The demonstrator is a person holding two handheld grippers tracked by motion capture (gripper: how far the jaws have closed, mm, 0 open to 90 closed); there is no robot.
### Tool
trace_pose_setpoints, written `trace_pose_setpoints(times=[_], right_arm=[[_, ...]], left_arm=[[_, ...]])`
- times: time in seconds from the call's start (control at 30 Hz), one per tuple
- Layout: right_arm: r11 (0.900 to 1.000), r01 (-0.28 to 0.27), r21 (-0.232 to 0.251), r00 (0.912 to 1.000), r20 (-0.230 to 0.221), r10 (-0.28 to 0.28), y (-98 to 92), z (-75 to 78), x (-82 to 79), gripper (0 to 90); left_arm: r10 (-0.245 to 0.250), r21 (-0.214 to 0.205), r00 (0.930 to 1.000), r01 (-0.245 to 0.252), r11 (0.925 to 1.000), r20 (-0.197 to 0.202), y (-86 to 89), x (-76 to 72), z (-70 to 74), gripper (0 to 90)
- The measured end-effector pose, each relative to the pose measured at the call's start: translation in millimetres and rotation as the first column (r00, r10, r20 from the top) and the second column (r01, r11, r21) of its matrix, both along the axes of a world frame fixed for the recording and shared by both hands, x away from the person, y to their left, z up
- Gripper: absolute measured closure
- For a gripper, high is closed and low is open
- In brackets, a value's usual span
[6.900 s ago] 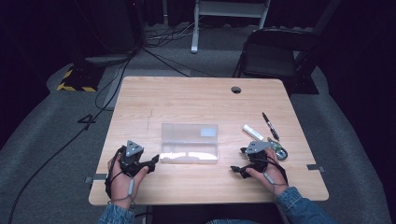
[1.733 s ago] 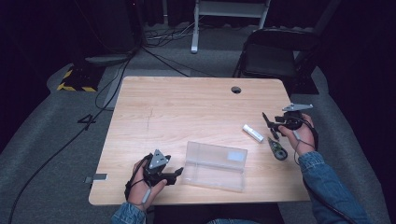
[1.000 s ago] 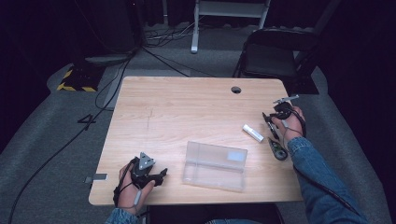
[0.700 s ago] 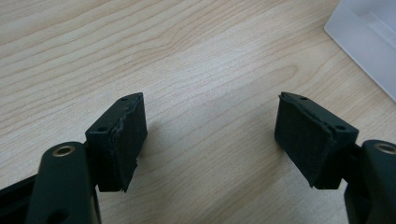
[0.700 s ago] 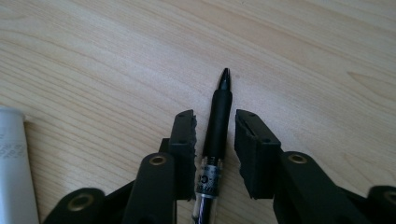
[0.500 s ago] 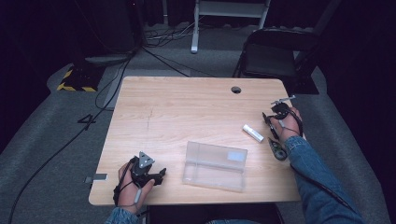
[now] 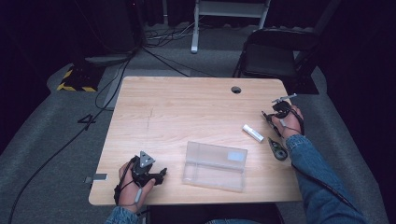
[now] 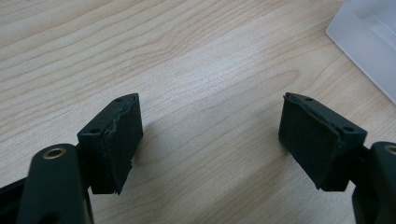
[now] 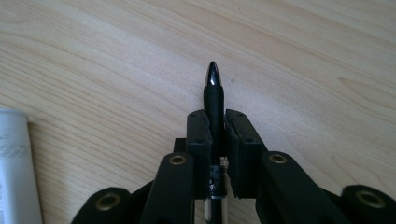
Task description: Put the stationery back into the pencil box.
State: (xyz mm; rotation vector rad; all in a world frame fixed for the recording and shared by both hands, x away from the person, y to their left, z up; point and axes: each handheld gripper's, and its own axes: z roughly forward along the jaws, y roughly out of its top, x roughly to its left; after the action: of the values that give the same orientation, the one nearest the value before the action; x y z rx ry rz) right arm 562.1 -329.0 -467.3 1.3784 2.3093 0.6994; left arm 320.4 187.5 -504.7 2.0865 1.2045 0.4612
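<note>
**Pen gripped at the right edge, case still waiting**

Going left to right, our left gripper (image 7: pixel 161 175) rests near the desk's (image 7: pixel 187 107) front-left corner. Its jaws have just been opening and now stand well apart over bare wood, with nothing between them; in the left gripper view a corner of the clear plastic case (image 8: pixel 369 37) shows beyond them.

The clear plastic case (image 7: pixel 215 165) lies flat near the middle of the front edge, just right of that gripper and apart from it. We cannot tell from here whether its lid is latched, and we see nothing inside it.

Further right, a white tube (image 7: pixel 252 133) lies on the wood, and a small dark-and-green item (image 7: pixel 279 150) sits close to the right edge, too small for us to name.

Our right gripper (image 7: pixel 270 119), by the right edge, has just been closing, and its pads (image 9: pixel 198 140) are clamped on a black pen (image 9: pixel 213 100) whose tip points out ahead.

We judge the pick-up done; carrying the pen to the case and, likely, the other two items are left.

The faint grey print on the white tube (image 9: pixel 11 158) is unreadable.
</note>
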Motion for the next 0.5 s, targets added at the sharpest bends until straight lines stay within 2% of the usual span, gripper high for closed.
trace_pose_setpoints(times=[0.33,0.43,0.5], right_arm=[[0.9977,-0.045,0.051,0.9963,0.076,0.041,0.3,30.7,-11.9,80.9],[0.9966,-0.054,0.063,0.9951,0.086,0.048,0.7,35.7,-15.0,81.0],[0.9937,-0.068,0.089,0.9924,0.108,0.058,2.0,42.2,-20.1,81.0]], left_arm=[[-0.007,0.009,1.0000,0.007,0.9999,0.002,-0.3,1.0,0.4,22.2],[-0.009,0.010,1.0000,0.009,0.9999,0.003,-0.5,1.3,0.4,22.2],[-0.005,0.004,1.0000,0.005,1.0000,0.002,-1.3,1.4,0.1,22.2]])
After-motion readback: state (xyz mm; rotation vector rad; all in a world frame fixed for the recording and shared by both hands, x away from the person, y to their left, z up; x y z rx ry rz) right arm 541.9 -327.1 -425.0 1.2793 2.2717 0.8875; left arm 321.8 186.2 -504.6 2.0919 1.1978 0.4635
